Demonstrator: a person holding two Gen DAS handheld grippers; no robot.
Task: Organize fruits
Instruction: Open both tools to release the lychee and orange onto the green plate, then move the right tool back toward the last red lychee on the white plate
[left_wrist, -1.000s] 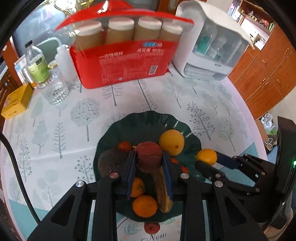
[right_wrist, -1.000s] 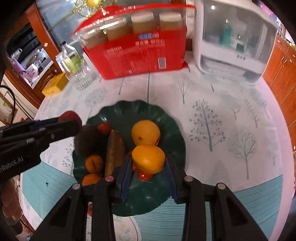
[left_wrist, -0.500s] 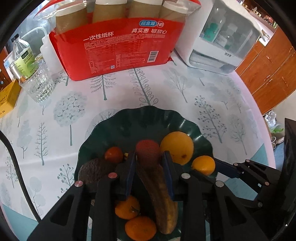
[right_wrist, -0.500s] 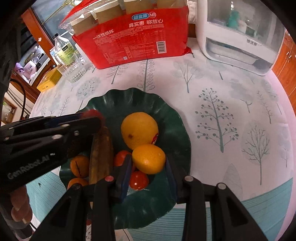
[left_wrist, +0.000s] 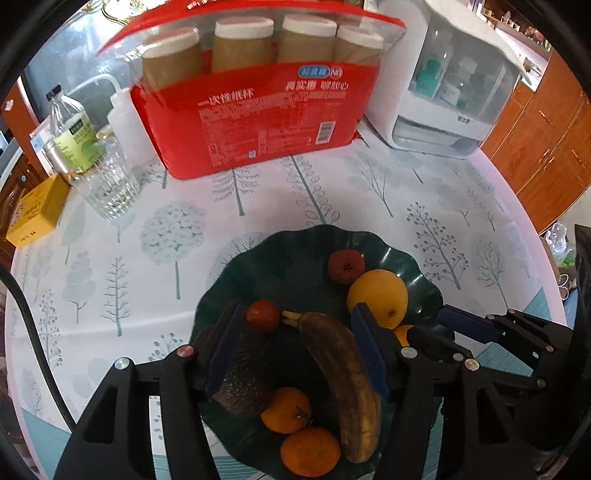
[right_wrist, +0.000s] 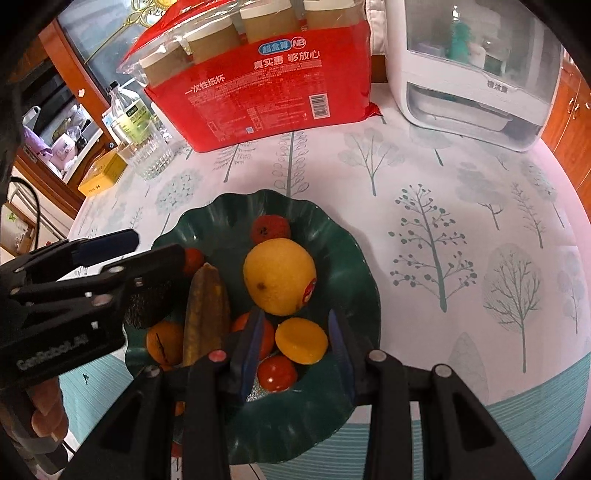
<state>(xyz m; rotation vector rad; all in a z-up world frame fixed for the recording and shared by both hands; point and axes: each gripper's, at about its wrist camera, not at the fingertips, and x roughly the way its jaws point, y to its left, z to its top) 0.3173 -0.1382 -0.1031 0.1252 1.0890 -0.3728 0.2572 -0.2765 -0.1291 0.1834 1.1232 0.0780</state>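
Green plate (right_wrist: 354, 258) already holds our red fruit (left_wrist: 346, 266); our left gripper (left_wrist: 295, 343), jaws just opening, stands empty, while our right gripper (right_wrist: 295, 349) pinches the small orange (right_wrist: 301, 341) above it for placing.

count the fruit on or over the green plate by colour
red fruit: 4
orange or yellow fruit: 4, one in the right gripper
brown banana: 1
dark rough fruit: 1
total: 10
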